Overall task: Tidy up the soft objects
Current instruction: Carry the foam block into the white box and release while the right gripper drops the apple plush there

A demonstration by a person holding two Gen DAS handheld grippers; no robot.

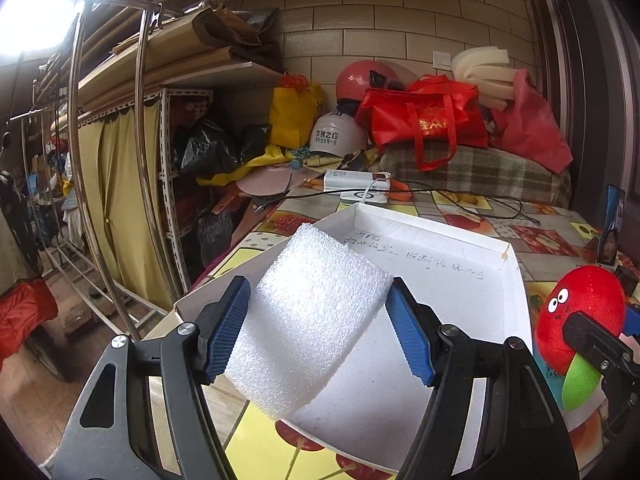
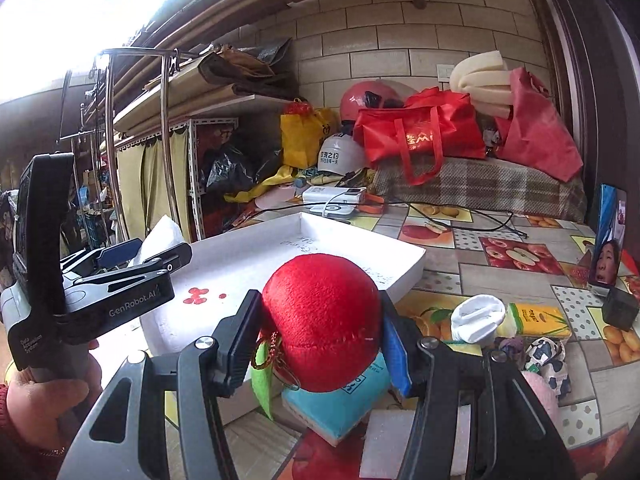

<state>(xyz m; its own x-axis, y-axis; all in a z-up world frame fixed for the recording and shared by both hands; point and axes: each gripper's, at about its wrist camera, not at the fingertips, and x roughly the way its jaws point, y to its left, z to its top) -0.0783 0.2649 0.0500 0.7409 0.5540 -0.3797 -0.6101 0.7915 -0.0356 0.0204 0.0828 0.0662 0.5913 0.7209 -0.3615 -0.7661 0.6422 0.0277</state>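
Observation:
My left gripper (image 1: 318, 324) is shut on a white foam block (image 1: 308, 320) and holds it above the near left part of a shallow white box (image 1: 460, 248). My right gripper (image 2: 320, 344) is shut on a red plush fruit toy (image 2: 320, 320) with a green leaf, held just right of the box (image 2: 400, 252). The toy, with cartoon eyes, also shows in the left wrist view (image 1: 580, 312). The left gripper and its foam (image 2: 160, 236) show at the left of the right wrist view.
On the fruit-patterned tablecloth (image 2: 500, 248) lie a teal cushion (image 2: 344, 400), a white rolled sock (image 2: 476, 316), a yellow pack (image 2: 540, 320), a cow-print pouch (image 2: 548, 356) and a phone (image 2: 608, 248). Power banks (image 1: 356, 184), a cable, bags and helmets crowd the far side.

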